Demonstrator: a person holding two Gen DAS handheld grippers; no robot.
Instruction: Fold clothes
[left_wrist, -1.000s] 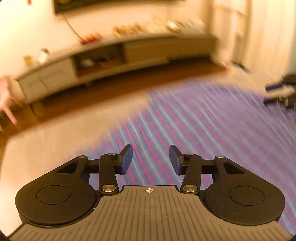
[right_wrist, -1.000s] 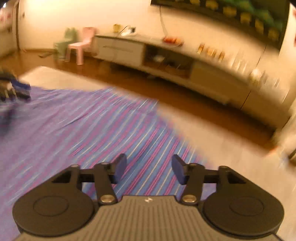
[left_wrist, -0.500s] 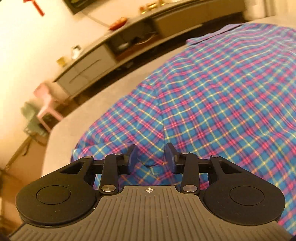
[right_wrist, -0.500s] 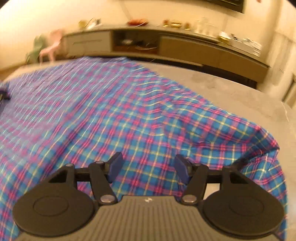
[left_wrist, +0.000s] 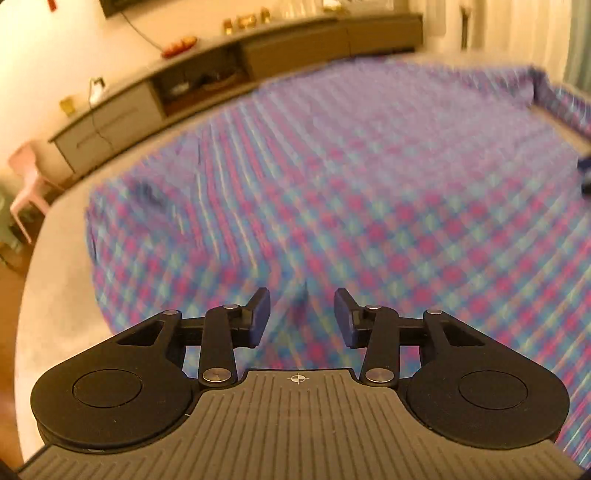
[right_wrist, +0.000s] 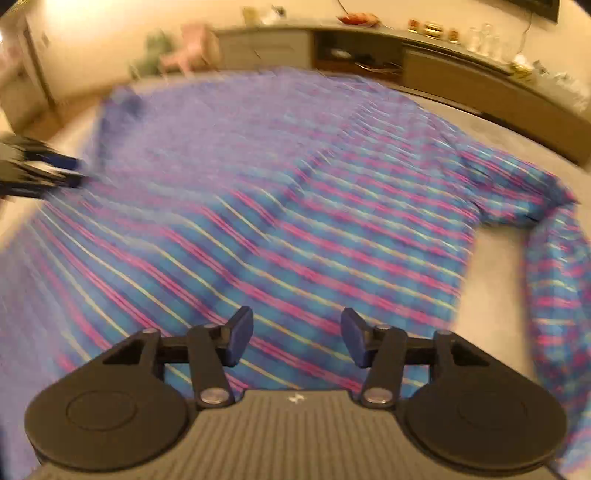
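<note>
Both claws have swung back above the plaid shirt (right_wrist: 295, 206), left claw (left_wrist: 301, 317) and right claw (right_wrist: 296, 338) released, likely picking an edge to pinch.

A pale grey surface (left_wrist: 59, 258) carries it all, and spread flat across most of it lies a plaid shirt (right_wrist: 295, 229) in blue, pink and yellow, one sleeve (right_wrist: 557, 280) bending round over a bare patch of the surface at the right side.
</note>
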